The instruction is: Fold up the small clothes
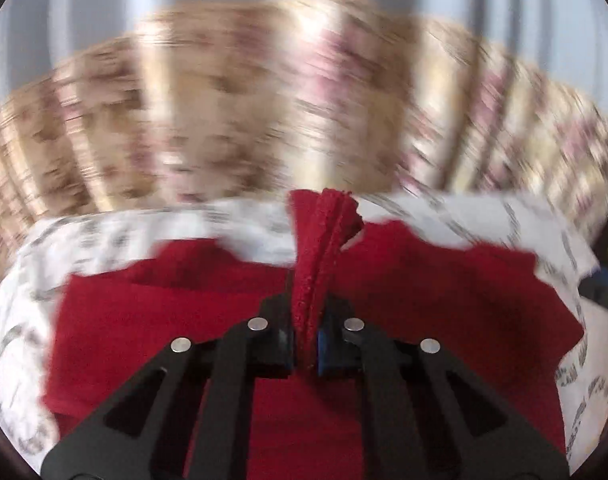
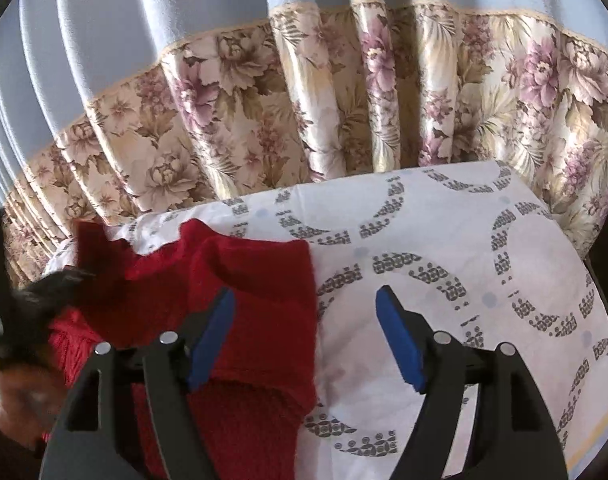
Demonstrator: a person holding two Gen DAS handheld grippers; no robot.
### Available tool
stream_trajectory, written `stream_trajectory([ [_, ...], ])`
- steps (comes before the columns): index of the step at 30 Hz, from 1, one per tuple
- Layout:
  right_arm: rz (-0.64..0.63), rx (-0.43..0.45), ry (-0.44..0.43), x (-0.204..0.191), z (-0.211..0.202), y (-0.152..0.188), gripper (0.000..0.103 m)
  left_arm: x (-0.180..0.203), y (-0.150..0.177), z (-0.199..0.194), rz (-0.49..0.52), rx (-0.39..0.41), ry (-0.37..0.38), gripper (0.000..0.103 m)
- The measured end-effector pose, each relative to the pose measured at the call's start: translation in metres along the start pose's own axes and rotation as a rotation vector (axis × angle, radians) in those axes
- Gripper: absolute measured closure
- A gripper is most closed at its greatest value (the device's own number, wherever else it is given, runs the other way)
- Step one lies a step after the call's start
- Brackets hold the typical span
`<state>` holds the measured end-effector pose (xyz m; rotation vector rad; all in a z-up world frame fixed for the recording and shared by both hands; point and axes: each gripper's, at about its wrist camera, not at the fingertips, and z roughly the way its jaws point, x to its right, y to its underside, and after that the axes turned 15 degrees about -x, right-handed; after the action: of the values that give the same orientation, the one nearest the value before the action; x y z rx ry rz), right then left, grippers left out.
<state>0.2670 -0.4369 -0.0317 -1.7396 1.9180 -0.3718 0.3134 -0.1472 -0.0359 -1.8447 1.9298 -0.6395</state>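
Observation:
A red knit garment (image 1: pixel 423 292) lies on a white sheet with grey ring patterns (image 1: pixel 224 220). My left gripper (image 1: pixel 305 336) is shut on a bunched fold of the red garment, which sticks up between the fingers; this view is motion-blurred. In the right wrist view the red garment (image 2: pixel 256 288) lies at the left, partly folded over itself. My right gripper (image 2: pixel 304 336) is open and empty, its left blue pad (image 2: pixel 210 344) over the garment's right edge and its right pad (image 2: pixel 399 344) over the bare sheet (image 2: pixel 443 240). The left gripper appears as a dark blur (image 2: pixel 28 312) at the left, holding red cloth.
A floral curtain (image 2: pixel 343 104) with a pale blue upper part hangs close behind the far edge of the sheet-covered surface. The sheet's right edge drops off at the right of the right wrist view. A dark object (image 1: pixel 607 264) sits at the right edge of the left wrist view.

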Motion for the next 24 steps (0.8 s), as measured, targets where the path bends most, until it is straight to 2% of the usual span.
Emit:
stream_trajectory([
  [2, -0.001, -0.008, 0.010, 0.001, 0.004, 0.000, 0.030, -0.040, 0.003, -0.009, -0.078, 0.004, -0.032, 0.098],
  [4, -0.002, -0.014, 0.021, 0.000, 0.007, 0.001, 0.030, -0.065, 0.007, -0.011, -0.118, -0.009, -0.020, 0.098],
  [8, -0.022, -0.027, 0.026, -0.008, 0.013, 0.004, 0.030, -0.086, 0.020, -0.012, -0.136, -0.006, -0.024, 0.098],
  [10, -0.039, -0.032, 0.042, -0.012, 0.015, 0.005, 0.030, -0.101, 0.027, -0.011, -0.157, 0.024, -0.042, 0.097],
  [13, -0.051, -0.048, 0.040, -0.016, 0.020, 0.005, 0.027, -0.120, 0.036, -0.001, -0.170, -0.006, -0.059, 0.089],
  [15, -0.062, -0.071, 0.031, -0.021, 0.028, -0.001, 0.027, -0.137, 0.043, 0.004, -0.216, -0.022, -0.059, 0.078],
  [17, -0.075, -0.094, 0.020, -0.030, 0.037, -0.009, 0.027, -0.154, 0.050, 0.006, -0.285, -0.041, -0.050, 0.015],
  [18, -0.083, -0.106, 0.013, -0.034, 0.041, -0.013, 0.027, -0.161, 0.052, 0.003, -0.312, -0.029, -0.030, 0.009],
  [21, -0.105, -0.154, -0.019, -0.053, 0.055, -0.016, 0.027, -0.174, 0.056, -0.005, -0.342, -0.005, -0.028, 0.006],
  [24, -0.092, -0.180, 0.008, -0.061, 0.067, -0.012, 0.027, -0.188, 0.059, -0.008, -0.355, -0.004, -0.025, 0.004],
])
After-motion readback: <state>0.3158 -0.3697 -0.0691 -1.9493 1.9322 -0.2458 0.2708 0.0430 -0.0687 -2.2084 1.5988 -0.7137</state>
